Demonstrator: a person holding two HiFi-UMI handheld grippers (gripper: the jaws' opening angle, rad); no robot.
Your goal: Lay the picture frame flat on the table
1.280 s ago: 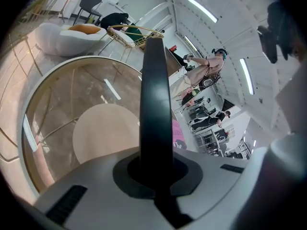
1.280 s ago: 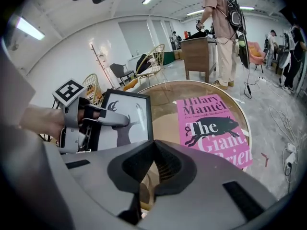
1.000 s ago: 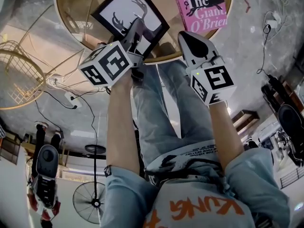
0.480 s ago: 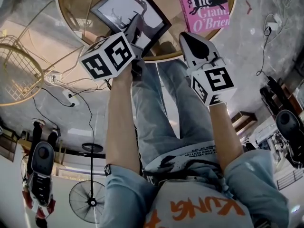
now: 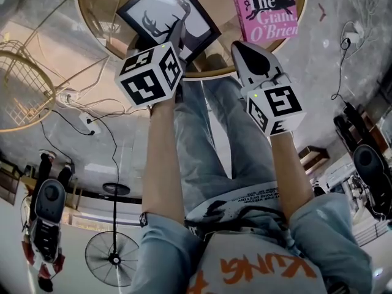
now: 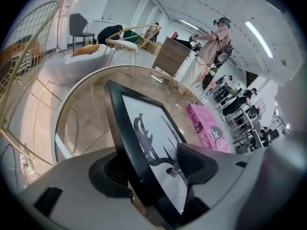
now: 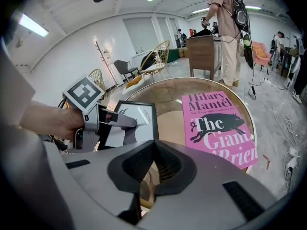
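While the left claw (image 6: 156, 169) has just been opening around it, the black picture frame (image 5: 162, 14) shows a deer; the right claw (image 7: 153, 150) is closed, empty.

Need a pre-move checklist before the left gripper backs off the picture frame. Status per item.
1. Left gripper released: ok. Its jaws have just been opening and stand apart, with the edge of the picture frame between them, not pinched.
2. Frame flat on the table: cannot tell. It looks laid down in the right gripper view and tilted in the left gripper view.
3. Frame inside the table rim: ok in the head view.
4. Pink book apart from the frame: ok, bare table shows between them.
5. Right gripper out of the way: ok. It is shut, empty and apart from the frame.
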